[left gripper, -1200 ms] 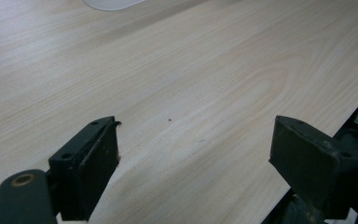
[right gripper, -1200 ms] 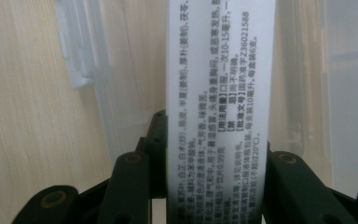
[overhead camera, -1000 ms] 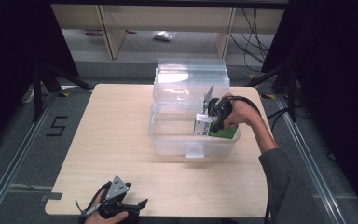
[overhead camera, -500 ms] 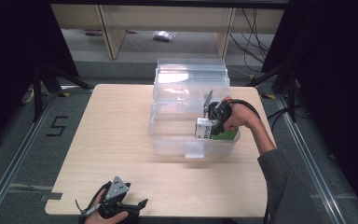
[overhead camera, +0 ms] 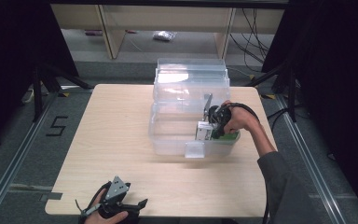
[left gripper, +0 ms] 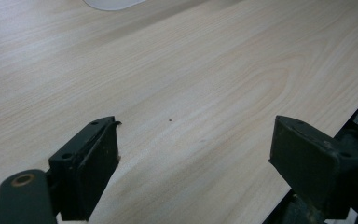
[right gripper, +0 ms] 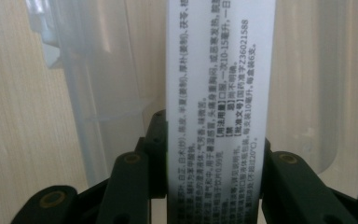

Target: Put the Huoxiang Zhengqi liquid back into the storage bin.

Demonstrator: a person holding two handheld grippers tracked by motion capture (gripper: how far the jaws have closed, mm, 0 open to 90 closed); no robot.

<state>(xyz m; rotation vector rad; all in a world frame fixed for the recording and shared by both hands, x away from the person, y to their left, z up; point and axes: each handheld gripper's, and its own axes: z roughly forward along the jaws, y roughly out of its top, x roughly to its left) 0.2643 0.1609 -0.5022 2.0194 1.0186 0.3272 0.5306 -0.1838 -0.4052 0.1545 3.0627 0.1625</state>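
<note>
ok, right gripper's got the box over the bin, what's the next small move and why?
Probably lower it a little further, then open. The right gripper is clamped on the white printed box, inside the clear plastic bin near its front right corner. Whether the box touches the floor can't be told. The left gripper idles open.

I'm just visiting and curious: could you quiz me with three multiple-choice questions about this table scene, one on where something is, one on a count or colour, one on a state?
1. Where is the white printed box?
A. inside the clear plastic bin
B. on the floor
C. at the table's near left corner

2. How many handheld grippers are there?
A. one
B. two
C. three

3. The left gripper is:
A. shut on a cloth
B. open over the bare wooden table
C. gripping the bin

Answers: 1 A, the right gripper holds it between the bin's walls. 2 B, one per hand. 3 B, its jaws stand apart, nothing between.
</note>
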